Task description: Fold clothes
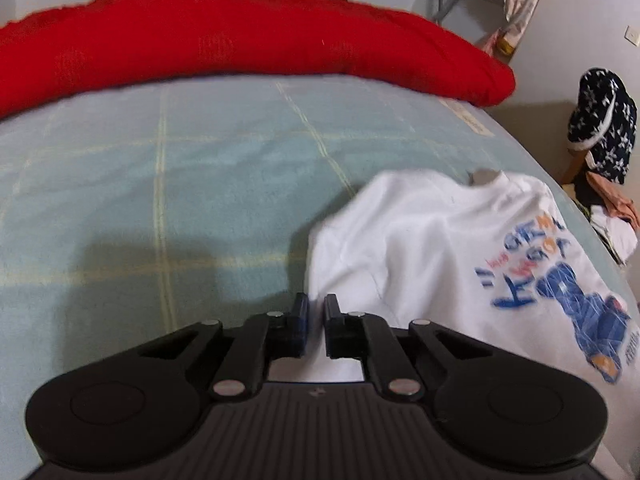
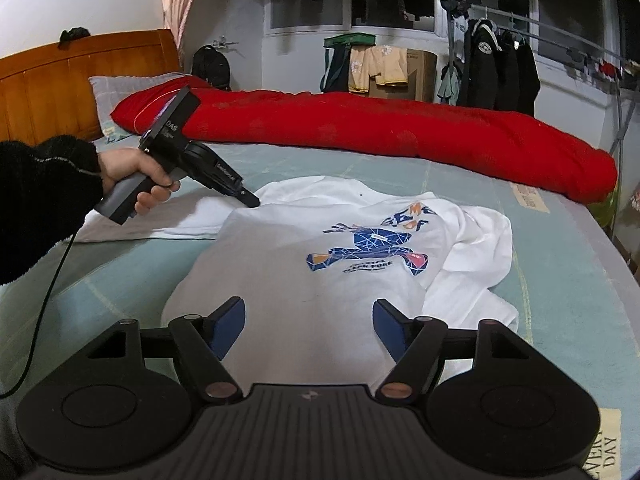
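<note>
A white T-shirt (image 1: 420,240) (image 2: 288,264) with a blue bear print lies face up on the pale green bed sheet (image 1: 160,180) (image 2: 560,260). One sleeve is bunched at its right side. In the right wrist view a person's hand (image 2: 132,172) holds my left gripper (image 2: 252,201) with its tip down on the shirt's far left edge. In its own view the left gripper (image 1: 316,308) is shut, with white cloth showing in the thin slit between the pads. My right gripper (image 2: 308,320) hovers over the shirt's near hem, jaws wide open with nothing between them.
A long red quilt (image 1: 240,40) (image 2: 360,128) lies rolled along the bed's far side. A wooden headboard (image 2: 80,76) and a pillow (image 2: 120,84) sit at the left. Dark jackets hang on a rack (image 2: 500,68) behind. Clothes are piled (image 1: 604,120) beyond the bed's right edge.
</note>
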`<state>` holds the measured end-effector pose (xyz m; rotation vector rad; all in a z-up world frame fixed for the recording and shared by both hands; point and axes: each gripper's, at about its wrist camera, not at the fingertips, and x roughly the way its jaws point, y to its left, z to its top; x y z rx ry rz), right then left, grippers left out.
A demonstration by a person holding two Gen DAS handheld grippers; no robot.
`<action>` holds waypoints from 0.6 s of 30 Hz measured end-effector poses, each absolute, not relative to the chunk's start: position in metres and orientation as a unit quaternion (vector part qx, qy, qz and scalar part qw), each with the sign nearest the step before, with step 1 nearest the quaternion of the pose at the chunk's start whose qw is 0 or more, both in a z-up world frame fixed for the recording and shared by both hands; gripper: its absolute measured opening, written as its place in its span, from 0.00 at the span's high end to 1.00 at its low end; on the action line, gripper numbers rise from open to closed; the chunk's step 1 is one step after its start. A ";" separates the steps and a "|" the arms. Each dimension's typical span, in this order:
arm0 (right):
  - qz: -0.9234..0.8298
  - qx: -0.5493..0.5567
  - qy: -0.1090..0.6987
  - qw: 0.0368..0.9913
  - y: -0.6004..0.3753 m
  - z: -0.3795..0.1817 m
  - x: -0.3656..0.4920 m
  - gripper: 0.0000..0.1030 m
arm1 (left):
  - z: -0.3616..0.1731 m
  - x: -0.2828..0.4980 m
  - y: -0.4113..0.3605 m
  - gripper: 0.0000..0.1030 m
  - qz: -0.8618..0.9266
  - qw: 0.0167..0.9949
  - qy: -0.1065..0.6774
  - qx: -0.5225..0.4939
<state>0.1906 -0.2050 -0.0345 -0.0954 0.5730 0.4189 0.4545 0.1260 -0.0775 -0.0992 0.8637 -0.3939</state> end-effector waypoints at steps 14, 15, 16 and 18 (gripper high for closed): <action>0.182 -0.028 0.291 0.939 -0.222 -0.044 0.197 0.27 | -0.056 0.474 0.133 0.71 -0.216 0.890 0.396 -0.067; 0.182 -0.027 0.291 0.939 -0.223 -0.045 0.198 0.27 | -0.058 0.472 0.134 0.71 -0.216 0.888 0.401 -0.060; 0.182 -0.025 0.290 0.939 -0.224 -0.045 0.198 0.27 | -0.061 0.471 0.133 0.71 -0.212 0.887 0.408 -0.048; 0.184 -0.022 0.288 0.940 -0.224 -0.045 0.199 0.27 | -0.069 0.472 0.133 0.74 -0.209 0.880 0.426 -0.039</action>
